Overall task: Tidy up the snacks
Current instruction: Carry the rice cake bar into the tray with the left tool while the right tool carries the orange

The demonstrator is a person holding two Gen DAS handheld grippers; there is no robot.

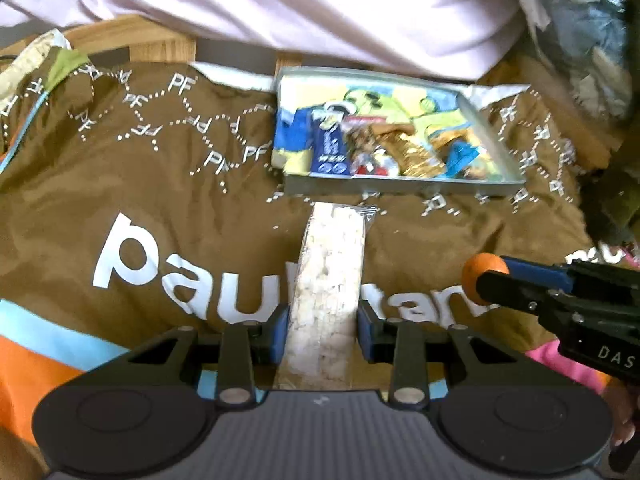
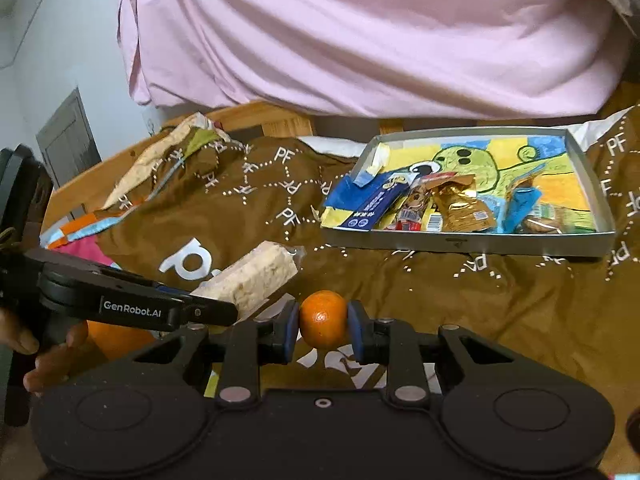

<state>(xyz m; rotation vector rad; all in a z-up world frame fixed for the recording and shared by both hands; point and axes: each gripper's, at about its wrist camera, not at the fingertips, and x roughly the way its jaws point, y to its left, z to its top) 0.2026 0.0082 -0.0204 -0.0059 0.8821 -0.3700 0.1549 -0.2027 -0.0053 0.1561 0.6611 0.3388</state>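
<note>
Rice-cracker bar dead centre in the left wrist view, wrapped in clear film and pinched by its near end between the blue pads of the left gripper, its far end pointing up the frame at the grey tray. That tray sits upper centre on the brown printed cloth, already carrying a row of snack packets along its near side. Over at right centre the right gripper comes in with something orange at its tip. Switch to the right wrist view: the right gripper is closed narrow on a small mandarin, low centre of frame, while the left gripper reaches in from the left with the bar angled toward the tray at right of centre. Handling call: the bar looks light but brittle, likely to crumble or snap if squeezed hard, and held by one end it can sag, so a grip nearer the middle would be safer; the film may be slick. The mandarin looks soft-skinned and round, apt to roll, best held across its widest part with gentle pressure.
</note>
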